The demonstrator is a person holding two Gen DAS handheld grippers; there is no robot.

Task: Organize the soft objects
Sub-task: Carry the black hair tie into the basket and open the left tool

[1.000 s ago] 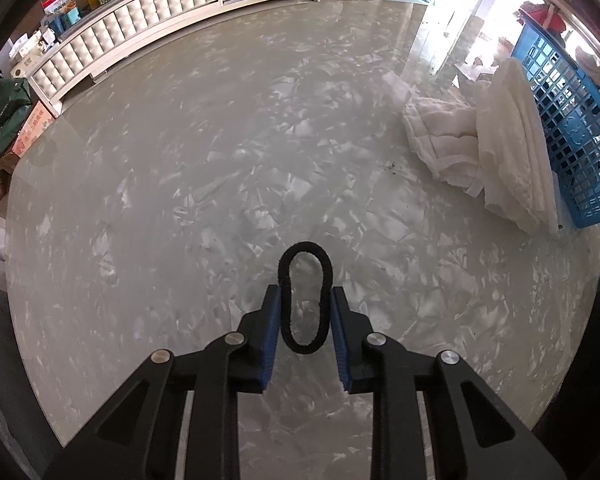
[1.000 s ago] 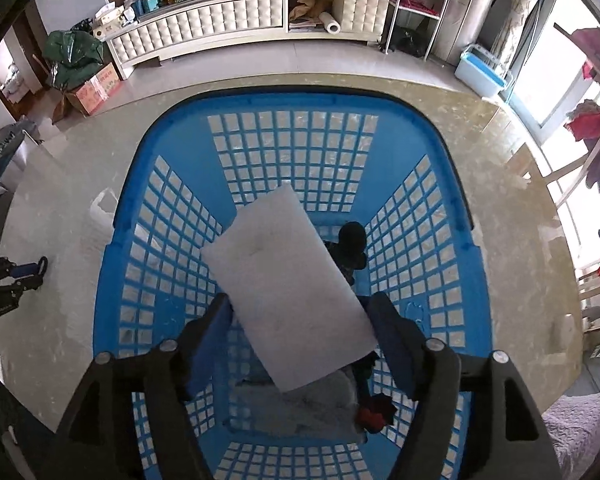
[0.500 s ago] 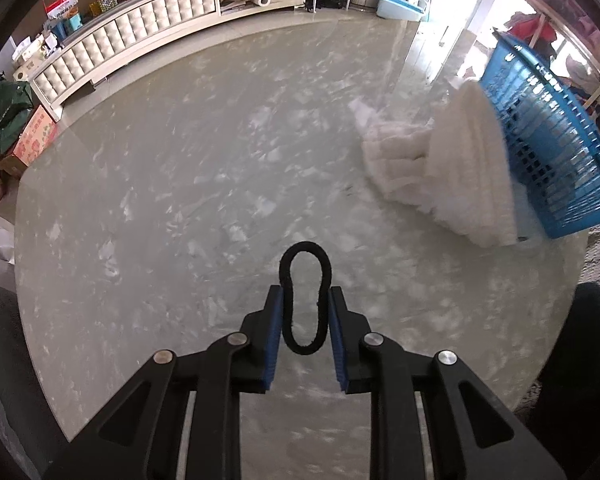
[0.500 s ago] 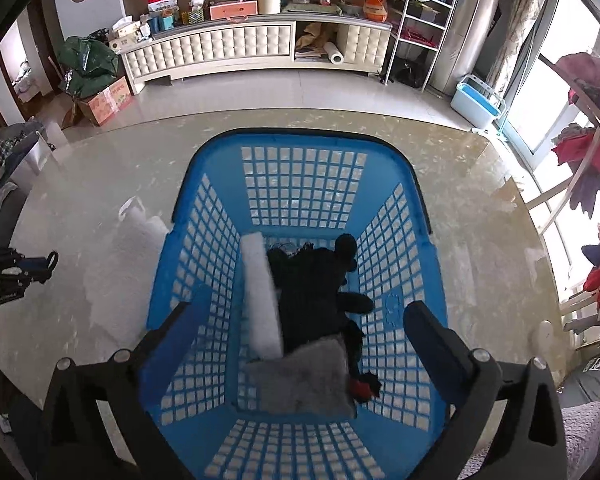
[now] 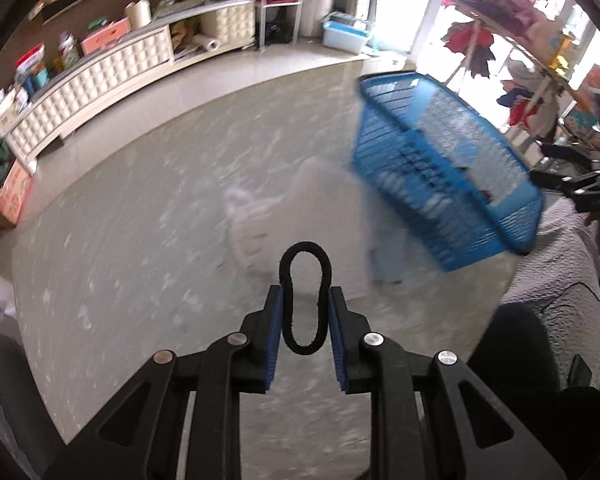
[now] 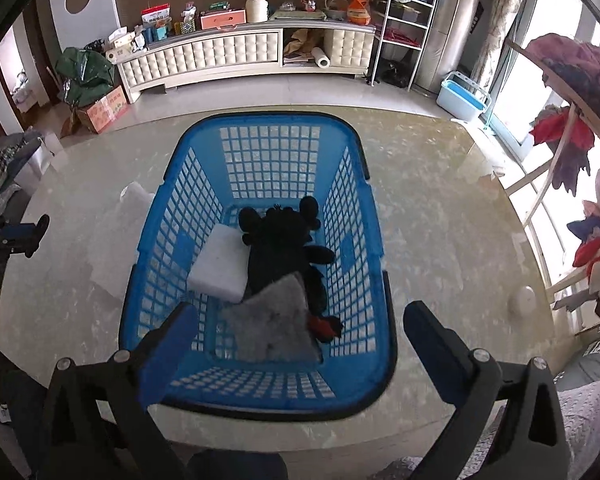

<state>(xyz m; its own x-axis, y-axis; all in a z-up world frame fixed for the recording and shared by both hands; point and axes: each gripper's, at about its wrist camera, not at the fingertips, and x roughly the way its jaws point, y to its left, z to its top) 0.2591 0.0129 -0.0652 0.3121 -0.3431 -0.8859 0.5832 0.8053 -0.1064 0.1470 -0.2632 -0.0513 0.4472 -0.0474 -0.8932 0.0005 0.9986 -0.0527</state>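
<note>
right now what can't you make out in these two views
- Left wrist view: the white towels beside the blue basket are smeared by motion blur, so their count and folds are unclear.
- Right wrist view: the black plush toy is partly hidden under the grey cloth.
- Right wrist view: the small red item beside that cloth is too small to identify.

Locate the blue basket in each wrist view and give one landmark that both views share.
Left wrist: the blue basket sits upper right, blurred, beyond the black hair tie.
Right wrist: it fills the centre, seen from above, with soft things inside.
Shared landmark: the cream tufted cabinet along the far wall.
</note>
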